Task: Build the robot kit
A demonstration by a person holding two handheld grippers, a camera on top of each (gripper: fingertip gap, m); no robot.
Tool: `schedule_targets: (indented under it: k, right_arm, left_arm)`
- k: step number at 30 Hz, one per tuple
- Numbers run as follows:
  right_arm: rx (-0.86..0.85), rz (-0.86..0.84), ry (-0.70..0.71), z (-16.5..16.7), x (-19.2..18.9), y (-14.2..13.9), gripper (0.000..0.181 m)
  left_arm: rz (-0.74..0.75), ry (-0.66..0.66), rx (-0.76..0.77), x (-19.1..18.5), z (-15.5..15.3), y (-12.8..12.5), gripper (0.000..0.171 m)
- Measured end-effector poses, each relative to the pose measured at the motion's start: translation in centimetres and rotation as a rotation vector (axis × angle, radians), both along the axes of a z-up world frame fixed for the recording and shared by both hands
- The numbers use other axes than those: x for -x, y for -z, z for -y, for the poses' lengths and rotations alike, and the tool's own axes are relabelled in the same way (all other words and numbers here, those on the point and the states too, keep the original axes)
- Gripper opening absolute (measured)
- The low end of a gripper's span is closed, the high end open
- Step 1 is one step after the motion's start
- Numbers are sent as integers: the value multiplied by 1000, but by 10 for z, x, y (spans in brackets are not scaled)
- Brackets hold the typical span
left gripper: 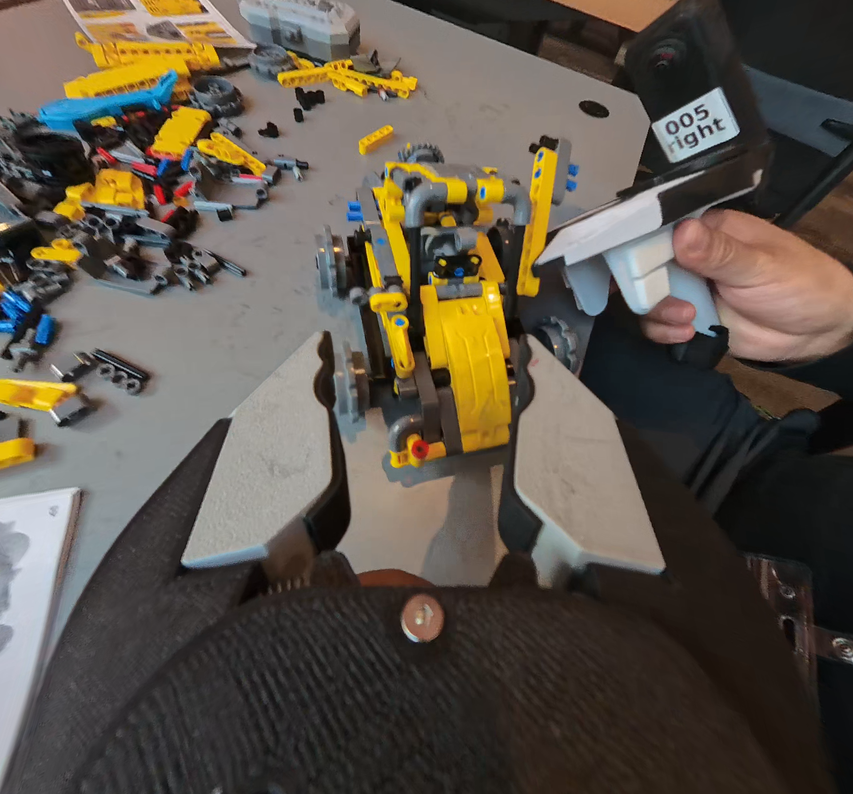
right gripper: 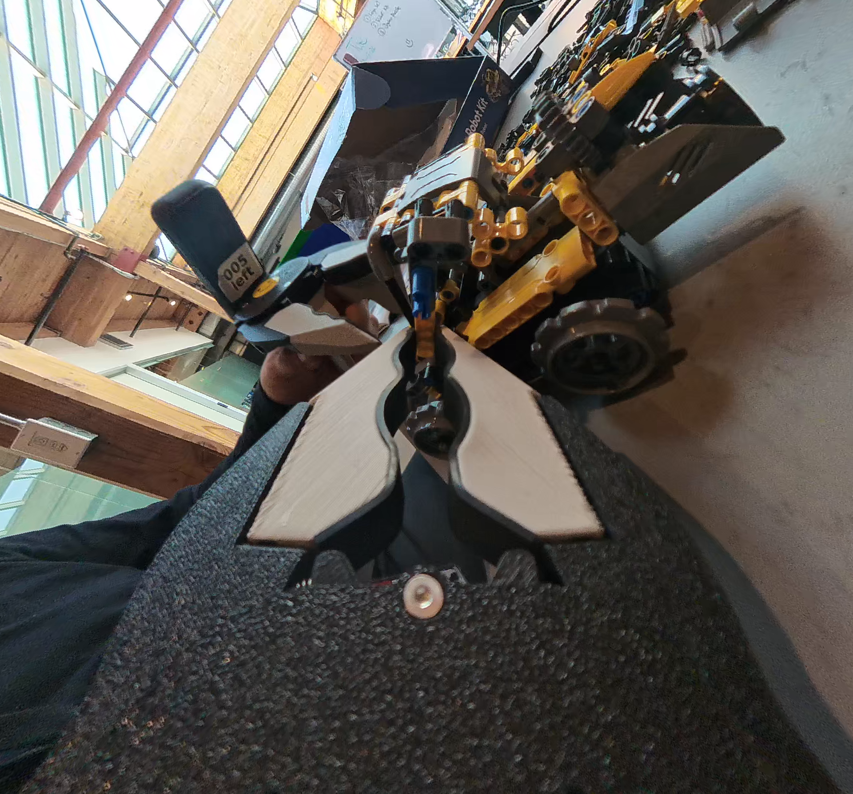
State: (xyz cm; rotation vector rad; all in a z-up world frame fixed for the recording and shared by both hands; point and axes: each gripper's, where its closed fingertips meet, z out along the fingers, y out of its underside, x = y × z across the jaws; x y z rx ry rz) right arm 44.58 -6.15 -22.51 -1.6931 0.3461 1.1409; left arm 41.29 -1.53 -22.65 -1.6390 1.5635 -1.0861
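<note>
Left wrist view: left tool (left gripper: 427,372), jaws set wide on either side of the near end of a yellow toy vehicle (left gripper: 443,310), its pads against the flanks, so it appears to grip the model; the vehicle stands on the grey counter (left gripper: 461,93) straight ahead of this tool, long axis running away from the camera; right tool (left gripper: 549,255) comes in from the right, held in a hand (left gripper: 761,291), its tips at an upright yellow beam (left gripper: 537,218) on the model's right side; loose yellow, black and blue building parts (left gripper: 138,181) lie spread over the counter to the left, well apart; a grey box-shaped piece (left gripper: 300,21) and a printed sheet (left gripper: 147,10) lie at the far side; a white booklet (left gripper: 32,587) lies at the near left edge.

Right wrist view: right tool (right gripper: 424,342), jaws nearly together, pinching a thin yellow-and-black beam with a blue pin above it (right gripper: 424,282); toy vehicle (right gripper: 531,236) directly ahead, one dark wheel (right gripper: 600,351) on the counter (right gripper: 761,402); left tool (right gripper: 323,310) meets the model from the left; an open dark cardboard box (right gripper: 406,111) stands behind it.
</note>
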Motion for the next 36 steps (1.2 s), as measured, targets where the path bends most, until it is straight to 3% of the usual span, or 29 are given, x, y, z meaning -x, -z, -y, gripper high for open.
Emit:
schedule_targets:
  k: [3,6,9,21,26,28,31,36]
  right_arm:
    - [3,9,0,-3,0,2,6]
    - [3,-4,-1,-5,0,2,7]
    - [2,2,10,-7,0,2,6]
    - [-14,-49,39,-12,-3,2,7]
    - [-12,-54,39,-12,-3,2,7]
    - [-9,-55,39,-12,-3,2,7]
    - [-1,-59,30,-13,-2,2,7]
    - [12,-60,31,-15,-3,2,7]
  left_arm:
    - [-26,50,-41,-8,-7,-5,88]
    - [-159,165,-21,-11,1,14,90]
    - [-181,188,-63,-16,5,22,85]
    - [-185,75,-123,-25,2,21,82]
    - [-177,91,-36,-22,5,20,79]
    - [-151,145,42,-20,14,14,105]
    - [-131,173,82,-20,20,9,113]
    - [-229,53,-145,-31,7,22,105]
